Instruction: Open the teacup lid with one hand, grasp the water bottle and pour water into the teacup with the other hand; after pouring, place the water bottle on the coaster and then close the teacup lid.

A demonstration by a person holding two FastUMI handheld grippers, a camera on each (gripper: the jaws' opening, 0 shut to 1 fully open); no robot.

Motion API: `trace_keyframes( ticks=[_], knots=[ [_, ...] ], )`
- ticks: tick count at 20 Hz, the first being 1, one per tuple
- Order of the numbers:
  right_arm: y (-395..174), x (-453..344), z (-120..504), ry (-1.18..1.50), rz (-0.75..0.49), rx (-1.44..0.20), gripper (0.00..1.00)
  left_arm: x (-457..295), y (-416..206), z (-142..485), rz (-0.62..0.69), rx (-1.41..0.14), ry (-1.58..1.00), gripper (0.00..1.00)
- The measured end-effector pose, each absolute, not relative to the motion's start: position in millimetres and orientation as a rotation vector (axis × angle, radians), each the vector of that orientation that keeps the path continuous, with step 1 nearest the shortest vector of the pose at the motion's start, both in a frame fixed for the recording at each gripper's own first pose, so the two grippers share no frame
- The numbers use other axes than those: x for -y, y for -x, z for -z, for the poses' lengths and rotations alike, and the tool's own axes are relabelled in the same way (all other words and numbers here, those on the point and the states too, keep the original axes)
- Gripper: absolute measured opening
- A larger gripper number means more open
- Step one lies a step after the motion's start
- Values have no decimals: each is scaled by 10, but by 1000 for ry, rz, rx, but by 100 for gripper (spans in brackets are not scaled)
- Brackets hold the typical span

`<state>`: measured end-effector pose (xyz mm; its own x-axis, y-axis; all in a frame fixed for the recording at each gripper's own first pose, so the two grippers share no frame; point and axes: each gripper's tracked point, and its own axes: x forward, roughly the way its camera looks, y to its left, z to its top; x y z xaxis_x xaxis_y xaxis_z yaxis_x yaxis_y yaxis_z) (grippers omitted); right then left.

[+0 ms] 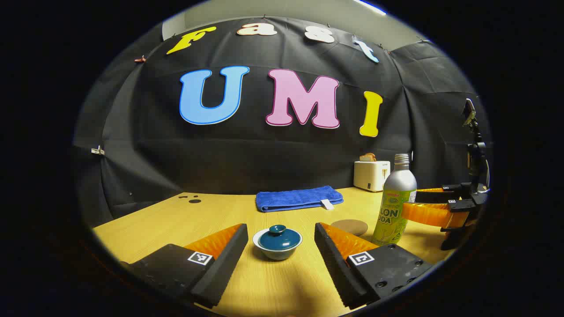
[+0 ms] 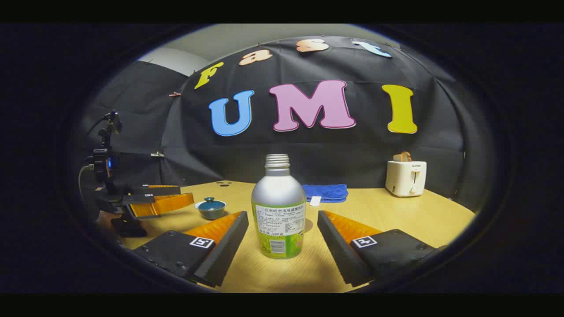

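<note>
A small teacup with a dark teal lid on it stands on the wooden table, just ahead of my left gripper, which is open with the cup between its fingers, apart from both. The uncapped silver and green water bottle stands upright ahead of my right gripper, open and straddling it without contact. In the left gripper view the bottle is at the right, with the round brown coaster beside it and the right gripper behind. The right gripper view shows the teacup and the left gripper at left.
A folded blue towel lies at the back of the table. A white toaster with bread in it stands at the back right. Two dark holes mark the tabletop's far left. Black cloth walls close the booth.
</note>
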<state>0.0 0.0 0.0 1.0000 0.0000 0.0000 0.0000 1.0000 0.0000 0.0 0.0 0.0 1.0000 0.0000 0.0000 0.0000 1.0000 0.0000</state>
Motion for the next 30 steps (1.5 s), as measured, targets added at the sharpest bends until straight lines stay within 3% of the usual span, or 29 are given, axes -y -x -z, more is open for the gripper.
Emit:
trace_keyframes(
  ticks=[20,30],
  knots=[
    [18,-3,-7,-1,0,0,98,-11,-88,14,20,-6,-3,99],
    [1,2,-5,-1,-1,-1,98,-244,-600,191,16,-139,48,73]
  ],
)
